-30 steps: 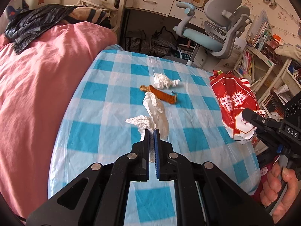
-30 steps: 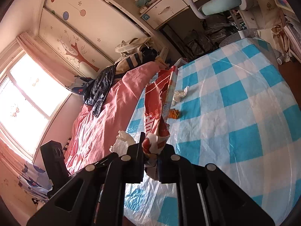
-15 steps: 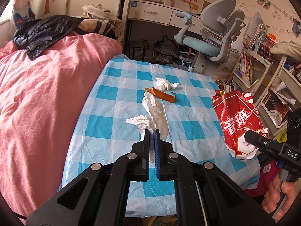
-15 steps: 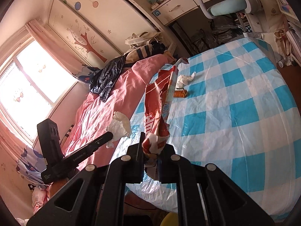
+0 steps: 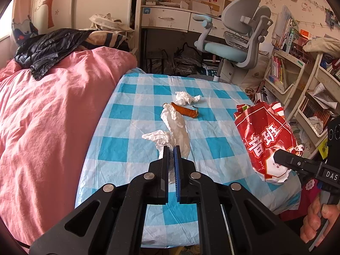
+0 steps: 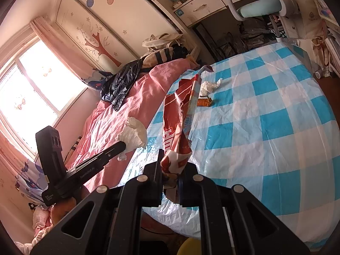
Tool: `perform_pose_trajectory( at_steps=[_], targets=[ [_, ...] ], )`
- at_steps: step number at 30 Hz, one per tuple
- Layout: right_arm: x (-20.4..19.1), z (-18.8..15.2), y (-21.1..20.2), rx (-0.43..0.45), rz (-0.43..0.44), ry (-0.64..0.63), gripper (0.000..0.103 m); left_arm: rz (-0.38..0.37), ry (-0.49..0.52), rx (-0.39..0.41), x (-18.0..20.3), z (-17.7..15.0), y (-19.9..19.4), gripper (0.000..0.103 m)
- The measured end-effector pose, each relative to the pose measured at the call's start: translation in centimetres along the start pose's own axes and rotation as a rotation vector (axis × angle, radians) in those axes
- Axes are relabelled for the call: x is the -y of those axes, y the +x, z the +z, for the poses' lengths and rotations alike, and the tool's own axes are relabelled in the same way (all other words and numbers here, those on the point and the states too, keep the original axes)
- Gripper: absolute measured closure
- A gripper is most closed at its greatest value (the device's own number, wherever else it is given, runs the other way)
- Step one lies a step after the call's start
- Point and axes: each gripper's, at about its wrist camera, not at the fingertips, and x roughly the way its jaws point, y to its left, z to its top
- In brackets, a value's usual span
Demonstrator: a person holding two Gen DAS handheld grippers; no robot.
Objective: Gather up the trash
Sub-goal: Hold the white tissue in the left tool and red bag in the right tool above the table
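My left gripper (image 5: 171,148) is shut on a crumpled white tissue (image 5: 176,127) and holds it in the air above the blue-checked table (image 5: 131,131); the tissue also shows in the right wrist view (image 6: 133,133). My right gripper (image 6: 171,159) is shut on the bottom of a red snack bag (image 6: 176,116), held up off the table; the bag shows at the right of the left wrist view (image 5: 265,140). On the table lie a second white tissue (image 5: 186,97) and an orange wrapper (image 5: 184,110), also in the right wrist view (image 6: 204,102).
A bed with a pink cover (image 5: 48,114) runs along the table's left side, with a black jacket (image 5: 48,51) on it. A grey-blue desk chair (image 5: 233,42) and a desk stand behind the table. Bookshelves (image 5: 297,85) stand at the right.
Both grippers have pulled back and up from the table, each keeping its load. More of the table and its near edge are now in view.
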Motion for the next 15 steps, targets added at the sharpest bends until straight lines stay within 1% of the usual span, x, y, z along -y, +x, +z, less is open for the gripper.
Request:
perform_pose_trajectory(
  at_steps=[10,15],
  targets=[
    [-0.25,-0.24,0.47,-0.011,-0.015,-0.029,0.092,0.001,0.003,0.005,0.34,0.36,0.39,0.098],
    [-0.14,-0.13,0.48,-0.006,-0.013,-0.021,0.092,-0.003,-0.006,0.017,0.24,0.82,0.46,0.098]
  ],
)
